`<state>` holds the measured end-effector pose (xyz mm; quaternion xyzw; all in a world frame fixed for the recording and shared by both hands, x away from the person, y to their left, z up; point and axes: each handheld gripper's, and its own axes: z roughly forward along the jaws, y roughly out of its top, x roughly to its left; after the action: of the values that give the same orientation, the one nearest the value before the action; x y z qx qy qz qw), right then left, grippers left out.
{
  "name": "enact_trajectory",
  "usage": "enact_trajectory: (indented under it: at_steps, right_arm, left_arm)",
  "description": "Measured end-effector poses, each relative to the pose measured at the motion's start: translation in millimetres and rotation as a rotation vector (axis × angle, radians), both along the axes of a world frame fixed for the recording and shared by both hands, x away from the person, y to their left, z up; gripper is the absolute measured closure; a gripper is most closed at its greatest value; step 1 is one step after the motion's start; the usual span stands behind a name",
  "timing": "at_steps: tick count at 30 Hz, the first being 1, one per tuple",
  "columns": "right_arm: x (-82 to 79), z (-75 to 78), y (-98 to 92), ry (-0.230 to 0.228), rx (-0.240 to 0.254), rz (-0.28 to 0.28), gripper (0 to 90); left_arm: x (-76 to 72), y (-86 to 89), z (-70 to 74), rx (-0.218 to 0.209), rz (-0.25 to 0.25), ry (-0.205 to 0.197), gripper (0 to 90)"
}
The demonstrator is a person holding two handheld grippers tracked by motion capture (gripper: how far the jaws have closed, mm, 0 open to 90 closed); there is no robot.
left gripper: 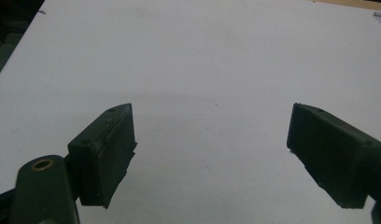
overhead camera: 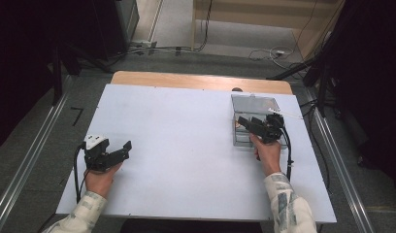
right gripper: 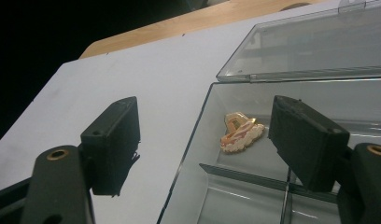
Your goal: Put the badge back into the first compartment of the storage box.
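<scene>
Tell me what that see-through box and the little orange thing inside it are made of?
The box looks like clear hard plastic: glossy, see-through walls, dividers and hinged lid. The orange piece seems shiny enamel or plastic with a gold-coloured rim; the material cannot be told for sure.

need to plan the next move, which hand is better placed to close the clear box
Right, probably. The right gripper hangs open over the clear box; the left gripper sits open on bare table, far off.
</scene>
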<state>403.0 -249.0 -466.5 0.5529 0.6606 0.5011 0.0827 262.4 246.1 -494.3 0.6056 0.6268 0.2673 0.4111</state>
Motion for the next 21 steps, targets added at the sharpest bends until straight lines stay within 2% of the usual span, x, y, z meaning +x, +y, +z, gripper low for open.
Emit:
enact_trajectory:
  at_steps: [21]
  right_arm:
    - [-12.6, 0.9, -2.7, -0.008, -0.021, 0.023, 23.7]
  left_arm:
    - [-0.1, -0.4, 0.3, 0.0, -0.001, -0.001, 15.7]
